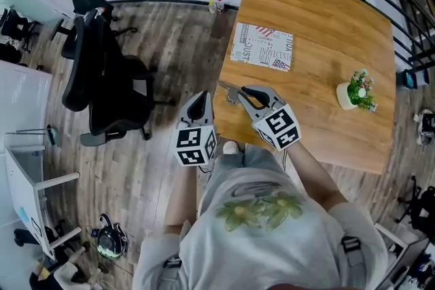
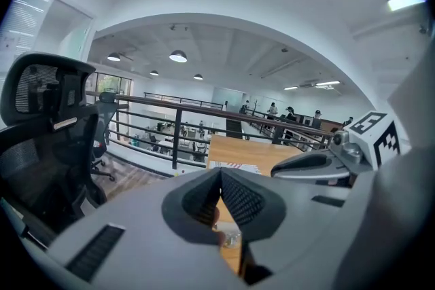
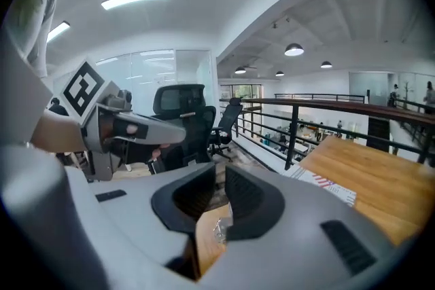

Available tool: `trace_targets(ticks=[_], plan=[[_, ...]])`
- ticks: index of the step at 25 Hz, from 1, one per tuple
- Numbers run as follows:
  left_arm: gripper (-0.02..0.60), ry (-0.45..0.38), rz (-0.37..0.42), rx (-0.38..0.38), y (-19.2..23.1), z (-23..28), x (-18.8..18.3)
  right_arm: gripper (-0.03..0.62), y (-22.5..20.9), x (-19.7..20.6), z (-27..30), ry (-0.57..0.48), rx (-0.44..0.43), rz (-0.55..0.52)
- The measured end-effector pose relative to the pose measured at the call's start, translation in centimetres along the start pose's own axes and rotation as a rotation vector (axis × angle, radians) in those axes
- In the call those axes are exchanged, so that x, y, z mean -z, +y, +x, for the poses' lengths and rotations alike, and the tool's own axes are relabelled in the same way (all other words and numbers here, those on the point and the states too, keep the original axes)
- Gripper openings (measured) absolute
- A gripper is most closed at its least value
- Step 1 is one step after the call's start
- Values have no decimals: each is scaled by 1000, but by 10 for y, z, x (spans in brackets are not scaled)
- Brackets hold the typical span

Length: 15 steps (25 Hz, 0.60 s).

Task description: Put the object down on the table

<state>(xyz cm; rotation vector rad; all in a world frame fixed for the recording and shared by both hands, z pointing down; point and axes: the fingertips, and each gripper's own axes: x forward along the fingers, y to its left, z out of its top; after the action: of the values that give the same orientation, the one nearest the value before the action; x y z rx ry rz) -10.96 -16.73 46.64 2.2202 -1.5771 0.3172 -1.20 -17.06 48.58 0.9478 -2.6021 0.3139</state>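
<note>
The right gripper (image 3: 221, 178) fills the foreground, its dark pads a narrow gap apart. Low in that gap a small shiny thing (image 3: 219, 230) shows beside the right pad, at the edge of the wooden counter (image 3: 380, 180); whether the pad touches it is unclear. A printed sheet (image 3: 326, 185) lies farther along the counter. The left gripper (image 3: 173, 134) hangs at left, before a black chair (image 3: 180, 109). A railing (image 3: 319, 105) runs behind.

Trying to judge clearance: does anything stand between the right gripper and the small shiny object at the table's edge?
Nothing visible does. The small shiny object lies on the table edge right under the right gripper, bare wood around it.
</note>
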Motion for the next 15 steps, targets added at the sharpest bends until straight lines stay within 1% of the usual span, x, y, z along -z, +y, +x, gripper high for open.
trace_targets(ticks=[2,6,11,15], plan=[[17,-10,2,14,-6,-3,-4,16,0,-11,-11,-50,21,42],[15,-17,-3,49,-21,-6,-7,6,-2,-22,-30,-119,36,126],[17,-11,20,83,-36,-10,-5,6,-1,-19,-47,-125,74,89],[16,-5,35,98,-42,-11,-4,5,1,-14,-53,-119,75,77]])
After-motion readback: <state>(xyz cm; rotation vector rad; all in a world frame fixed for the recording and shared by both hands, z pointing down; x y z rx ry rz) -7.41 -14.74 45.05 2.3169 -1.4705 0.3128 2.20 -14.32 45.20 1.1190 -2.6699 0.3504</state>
